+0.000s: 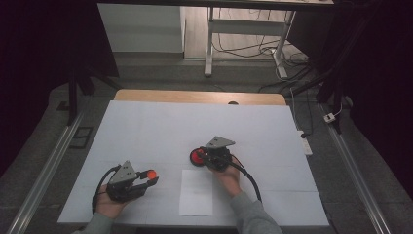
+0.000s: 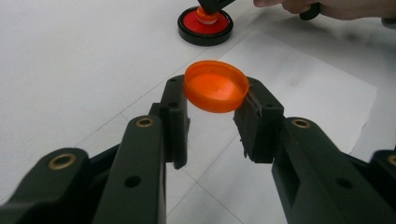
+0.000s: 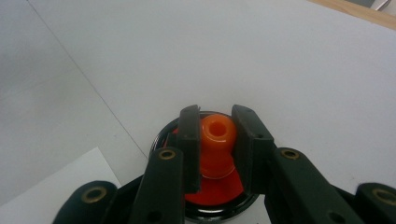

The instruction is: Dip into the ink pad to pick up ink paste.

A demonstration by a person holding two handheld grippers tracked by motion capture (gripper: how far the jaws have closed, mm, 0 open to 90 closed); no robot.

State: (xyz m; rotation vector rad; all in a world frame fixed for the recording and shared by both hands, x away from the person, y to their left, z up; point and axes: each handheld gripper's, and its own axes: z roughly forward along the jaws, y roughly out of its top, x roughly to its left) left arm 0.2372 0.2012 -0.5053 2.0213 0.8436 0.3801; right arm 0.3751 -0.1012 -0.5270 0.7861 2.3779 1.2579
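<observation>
An orange cap [image 2: 216,87] sits clamped between the tips of my left gripper [image 2: 214,122], lifted a little off the white table cover; from above the orange cap [image 1: 151,173] shows at the front of the left gripper [image 1: 147,178], low and left on the table. My right gripper [image 3: 216,140] is shut on the orange neck [image 3: 216,136] of a round piece with a red face and black rim [image 3: 210,193], which rests on the table. In the high view that red and black round piece [image 1: 197,156] lies at the table's centre, by the right gripper [image 1: 208,157].
A white sheet of paper [image 1: 196,192] lies flat between my two hands near the front edge. The white table cover [image 1: 195,126] stretches bare toward the wooden far edge [image 1: 199,96]. Metal rails run along both sides of the table; desk legs and cables stand beyond it.
</observation>
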